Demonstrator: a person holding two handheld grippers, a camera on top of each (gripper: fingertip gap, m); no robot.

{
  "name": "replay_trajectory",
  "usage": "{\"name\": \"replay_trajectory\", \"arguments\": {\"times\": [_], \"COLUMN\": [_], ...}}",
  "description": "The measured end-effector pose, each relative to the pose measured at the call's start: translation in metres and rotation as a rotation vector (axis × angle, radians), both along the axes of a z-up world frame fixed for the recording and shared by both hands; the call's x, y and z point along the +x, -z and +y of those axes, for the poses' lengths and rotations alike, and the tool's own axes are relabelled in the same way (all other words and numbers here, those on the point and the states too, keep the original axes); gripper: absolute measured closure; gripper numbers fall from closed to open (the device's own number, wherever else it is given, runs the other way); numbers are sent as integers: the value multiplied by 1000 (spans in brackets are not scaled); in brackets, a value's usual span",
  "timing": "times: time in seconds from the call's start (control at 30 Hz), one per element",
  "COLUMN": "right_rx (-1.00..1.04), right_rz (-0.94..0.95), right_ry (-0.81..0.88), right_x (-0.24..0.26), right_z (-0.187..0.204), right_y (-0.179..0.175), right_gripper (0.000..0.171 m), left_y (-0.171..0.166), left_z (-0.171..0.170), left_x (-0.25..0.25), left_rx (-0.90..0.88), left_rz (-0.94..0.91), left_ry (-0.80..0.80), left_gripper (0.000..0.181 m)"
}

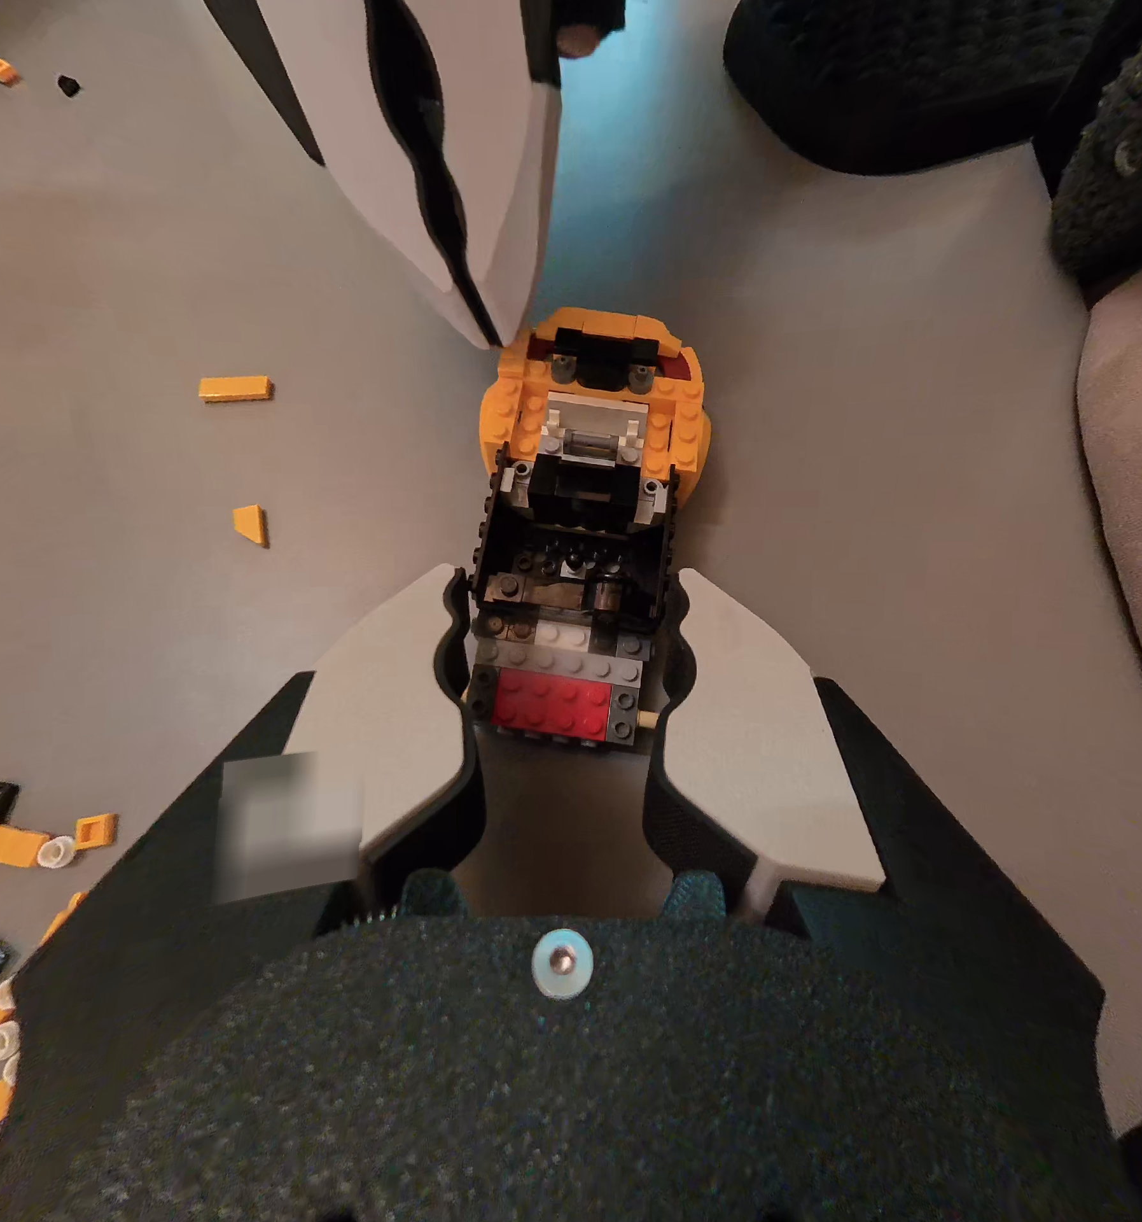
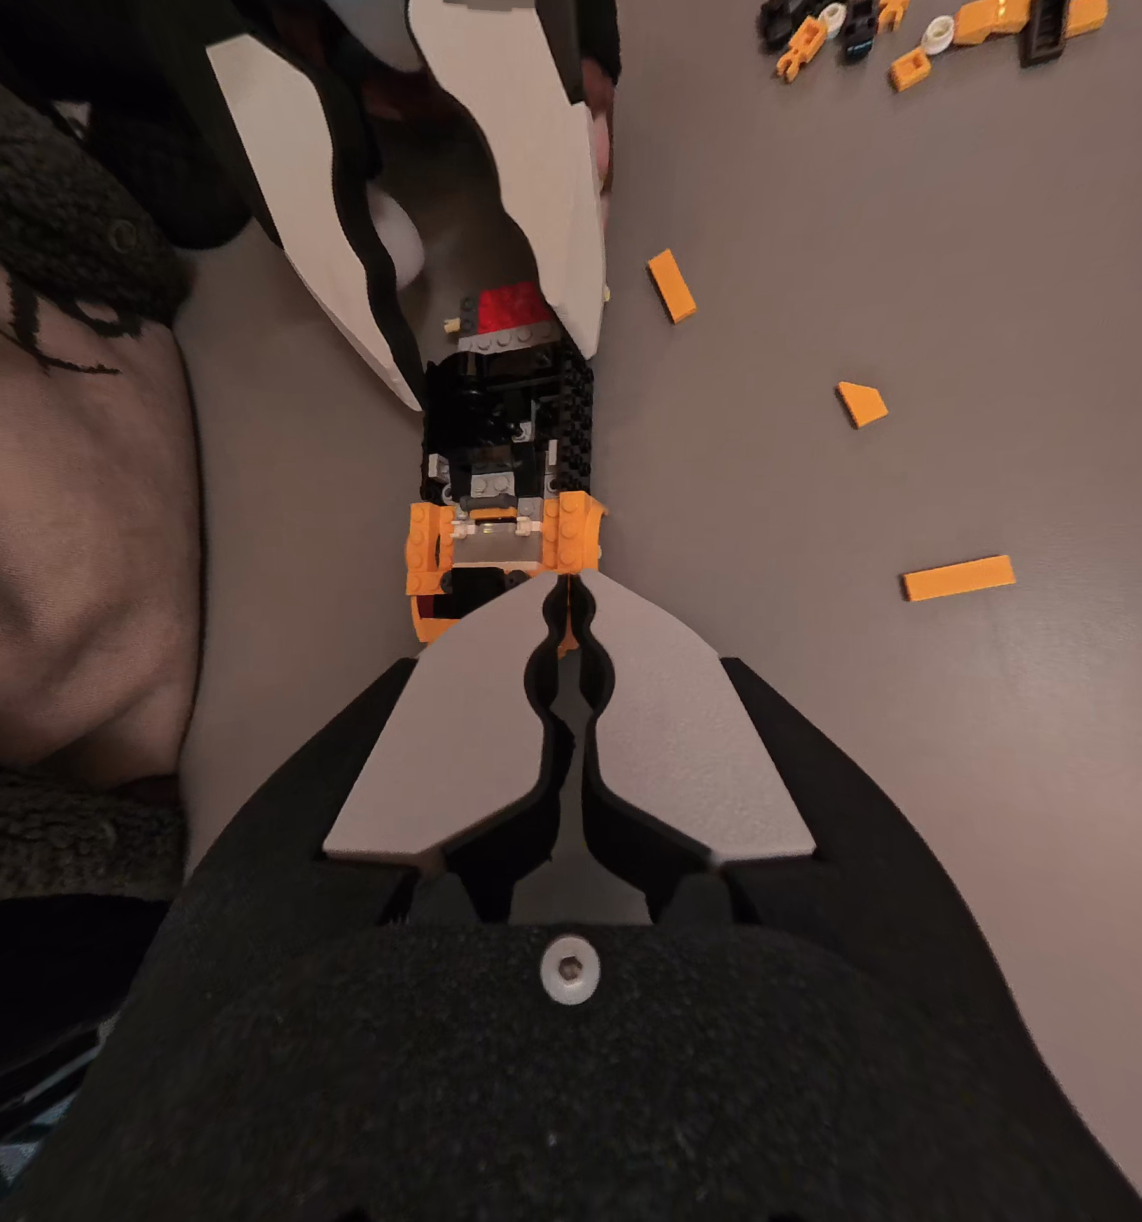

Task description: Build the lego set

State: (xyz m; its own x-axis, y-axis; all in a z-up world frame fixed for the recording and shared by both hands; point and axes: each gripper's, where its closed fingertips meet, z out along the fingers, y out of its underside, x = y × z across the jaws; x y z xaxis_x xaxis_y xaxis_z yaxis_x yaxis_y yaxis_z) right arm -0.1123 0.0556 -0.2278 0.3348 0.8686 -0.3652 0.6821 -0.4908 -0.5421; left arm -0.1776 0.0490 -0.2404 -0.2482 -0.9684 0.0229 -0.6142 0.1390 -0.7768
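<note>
A part-built lego car (image 1: 591, 502), orange at the front, black in the middle, with a red brick at the rear, lies on the grey table. My left gripper (image 1: 568, 595) is shut on its rear half, one finger on each side. It also shows in the right wrist view (image 2: 502, 370), straddling the car (image 2: 502, 529). My right gripper (image 2: 565, 585) is nearly closed on a thin orange piece (image 2: 564, 628) at the car's front corner. In the left wrist view its tip (image 1: 502, 334) touches the orange front. What lies under that tip is hidden.
Loose orange tiles (image 1: 234, 388) and a wedge (image 1: 251, 524) lie left of the car, with a pile of small parts (image 1: 26, 846) nearer. In the right wrist view they are a tile (image 2: 670, 285), a wedge (image 2: 862, 403), a long tile (image 2: 958, 577) and the pile (image 2: 918, 33). Dark fuzzy fabric (image 1: 885, 79) and a person's clothing (image 2: 59, 529) border the other side. My right tips are about 11 cm from the tile (image 2: 670, 285), my left tips only 4 cm.
</note>
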Motion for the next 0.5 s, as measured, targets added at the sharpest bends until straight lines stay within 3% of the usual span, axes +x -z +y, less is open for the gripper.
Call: {"name": "replay_trajectory", "arguments": {"times": [0.5], "right_rx": [158], "right_rz": [-161], "right_ry": [-117], "right_x": [2], "right_z": [-4], "right_y": [6], "right_gripper": [171], "left_y": [0], "left_z": [-1], "left_x": [0], "left_rx": [-11], "left_rz": [-3], "left_ry": [1], "left_gripper": [125]}}
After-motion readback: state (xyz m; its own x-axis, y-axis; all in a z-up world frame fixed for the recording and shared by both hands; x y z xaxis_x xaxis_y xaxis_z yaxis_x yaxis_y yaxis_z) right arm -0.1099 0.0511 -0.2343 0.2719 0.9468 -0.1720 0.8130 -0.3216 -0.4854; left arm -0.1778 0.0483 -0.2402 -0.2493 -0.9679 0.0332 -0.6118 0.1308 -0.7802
